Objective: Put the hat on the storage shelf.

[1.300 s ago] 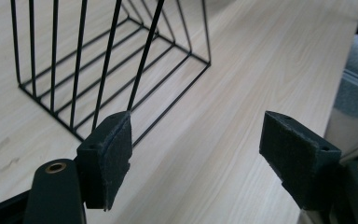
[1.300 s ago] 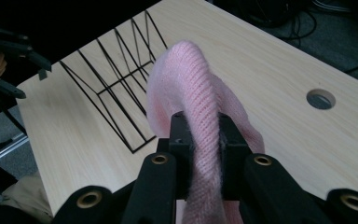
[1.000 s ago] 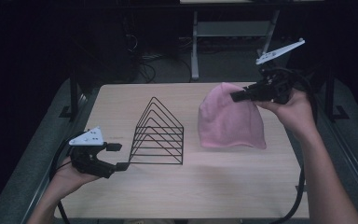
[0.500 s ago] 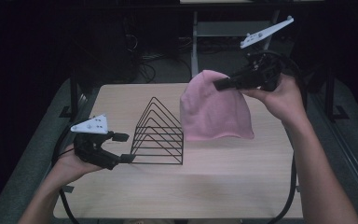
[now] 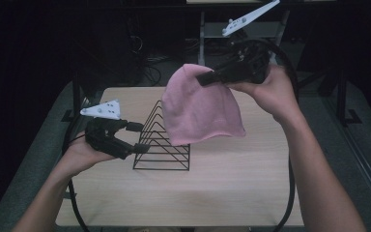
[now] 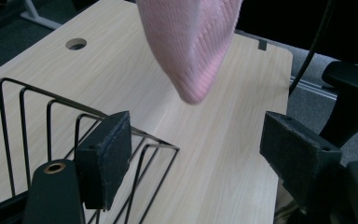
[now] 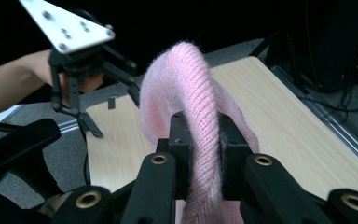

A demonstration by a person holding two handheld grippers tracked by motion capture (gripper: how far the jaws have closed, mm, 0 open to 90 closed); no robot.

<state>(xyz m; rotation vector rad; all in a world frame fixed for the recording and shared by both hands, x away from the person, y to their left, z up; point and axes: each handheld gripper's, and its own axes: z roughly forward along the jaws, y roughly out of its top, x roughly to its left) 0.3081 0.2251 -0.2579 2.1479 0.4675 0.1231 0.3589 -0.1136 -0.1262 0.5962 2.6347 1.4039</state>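
Observation:
A pink knitted beanie hangs in the air, its lower edge in front of a black wire rack that stands on the wooden table. My right gripper is shut on a fold of knit at the beanie's crown, and its jaws pinch the fabric from both sides. At the rack's left end my left gripper is held open above the table with nothing between its pads. In the left gripper view the open gripper looks past the rack's wires at the beanie's hanging edge.
The table has a round cable hole near its far edge. Behind it are dark floor, loose cables and a grey desk leg. A black cable trails from the right gripper along the table's right side.
The right hand has raised the beanie off the table and carried it left, over the rack. The left gripper has risen and come closer to the rack's left end.

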